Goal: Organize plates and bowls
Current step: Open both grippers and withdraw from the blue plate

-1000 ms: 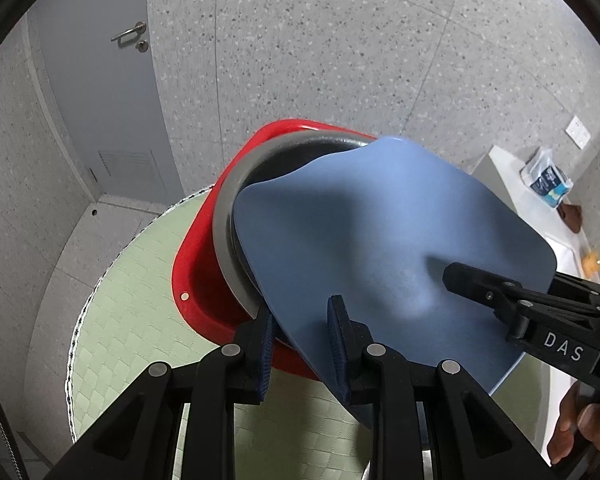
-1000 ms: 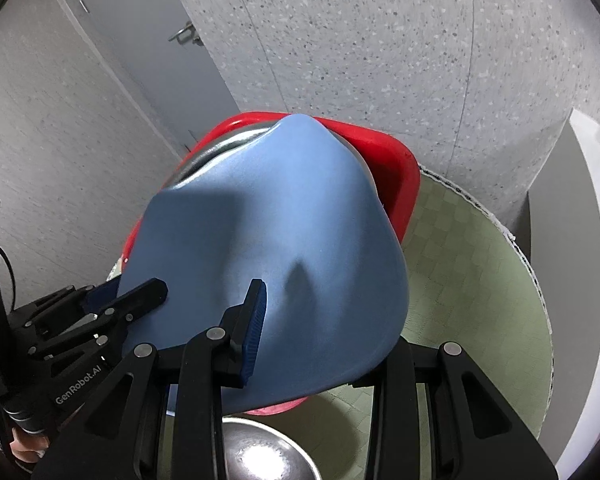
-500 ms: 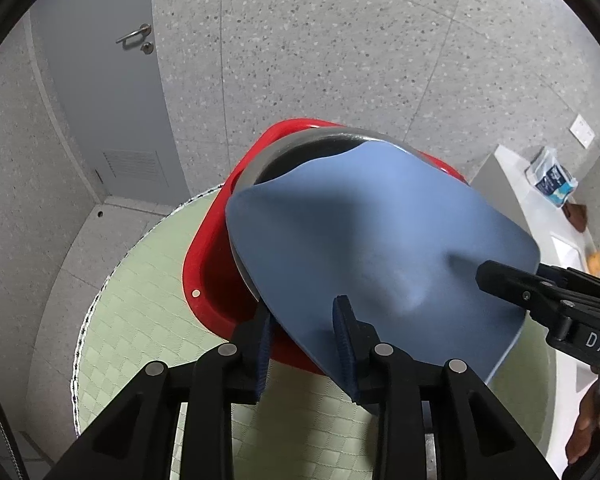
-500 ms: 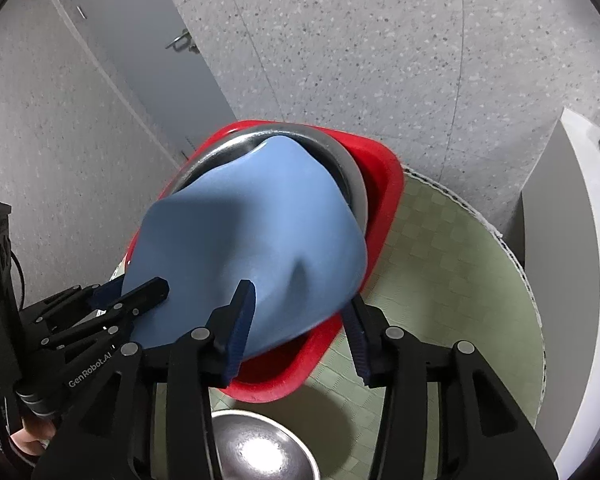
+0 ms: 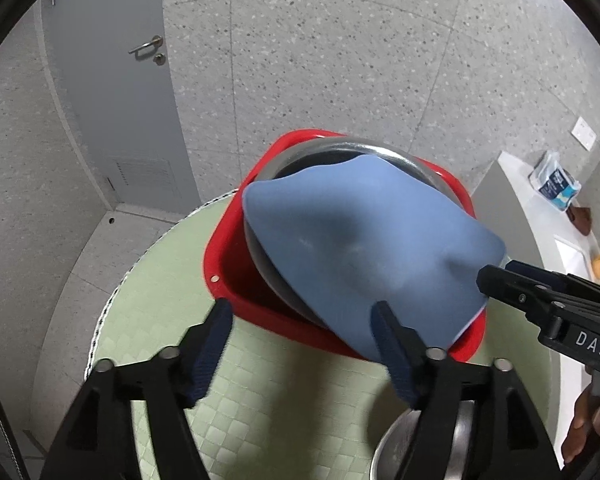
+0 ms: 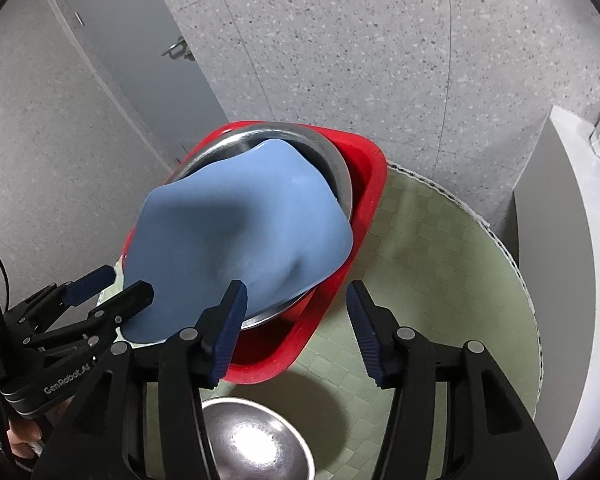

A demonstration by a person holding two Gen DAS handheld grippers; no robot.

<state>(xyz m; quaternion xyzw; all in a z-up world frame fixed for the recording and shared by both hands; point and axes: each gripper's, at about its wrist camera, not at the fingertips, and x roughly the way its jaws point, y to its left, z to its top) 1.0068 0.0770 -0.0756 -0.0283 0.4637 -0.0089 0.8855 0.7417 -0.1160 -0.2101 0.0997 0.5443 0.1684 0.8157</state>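
A bendy blue plate lies tilted in a big steel bowl, which sits in a red basin. My left gripper is open and its jaws are still opening. The plate's near corner lies by the right finger, with no pad pressing on it. My right gripper is open too and also opening. Its fingers straddle the plate's near rim without gripping it.
A small steel bowl stands on the round green-matted table just under both grippers. A white counter with a packet rises at the right. A grey door and speckled walls stand behind.
Both grippers have let go of the blue plate and spread their jaws. The plate has sunk deeper into the big bowl, and both grippers have drawn back from it.
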